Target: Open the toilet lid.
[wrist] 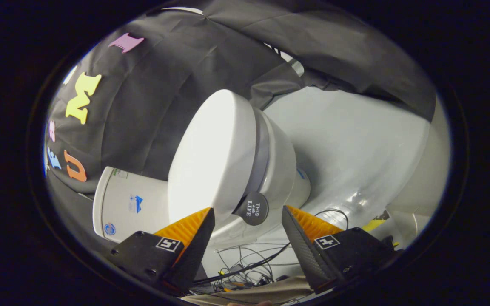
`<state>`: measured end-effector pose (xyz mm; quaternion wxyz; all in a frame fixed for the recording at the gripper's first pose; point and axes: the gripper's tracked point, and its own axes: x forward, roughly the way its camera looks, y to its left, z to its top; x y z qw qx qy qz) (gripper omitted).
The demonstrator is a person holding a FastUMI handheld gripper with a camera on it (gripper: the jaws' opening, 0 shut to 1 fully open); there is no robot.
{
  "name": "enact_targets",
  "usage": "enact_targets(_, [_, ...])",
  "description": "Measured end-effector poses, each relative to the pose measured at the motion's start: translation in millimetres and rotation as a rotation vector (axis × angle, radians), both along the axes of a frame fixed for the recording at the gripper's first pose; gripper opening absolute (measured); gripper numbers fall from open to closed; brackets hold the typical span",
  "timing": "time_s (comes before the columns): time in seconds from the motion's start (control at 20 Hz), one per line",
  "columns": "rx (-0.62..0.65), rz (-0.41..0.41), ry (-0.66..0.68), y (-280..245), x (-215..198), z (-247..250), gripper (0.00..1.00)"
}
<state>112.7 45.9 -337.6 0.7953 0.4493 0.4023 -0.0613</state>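
The view is rolled sideways. A white toilet (279,170) stands ahead with its white lid (211,157) closed down on the seat. A small round dark knob (254,208) sticks out from the lid's front edge. My gripper (247,209) is open, and the knob sits between its fingertips, slightly ahead of them. Neither finger touches the knob or the lid. The toilet's white tank (130,204) shows beyond the lid, against the black cloth wall.
The pale floor (355,144) stretches past the toilet bowl. Loose dark cables (249,263) lie on the floor below the fingers. A white rounded object (428,178) stands off to the side, near a yellow scrap (372,224).
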Motion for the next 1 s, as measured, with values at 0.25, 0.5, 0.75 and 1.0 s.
enact_targets(0.25, [0.008, 0.021, 0.067, 2, -4, -12, 0.94])
enact_targets(0.5, [0.055, -0.042, 0.081, -6, 0, -12, 0.76])
enact_targets(0.75, [0.018, 0.017, 0.051, 1, 11, -11, 0.61])
enact_targets(1.0, [-0.020, -0.003, 0.057, -8, 17, -17, 0.45])
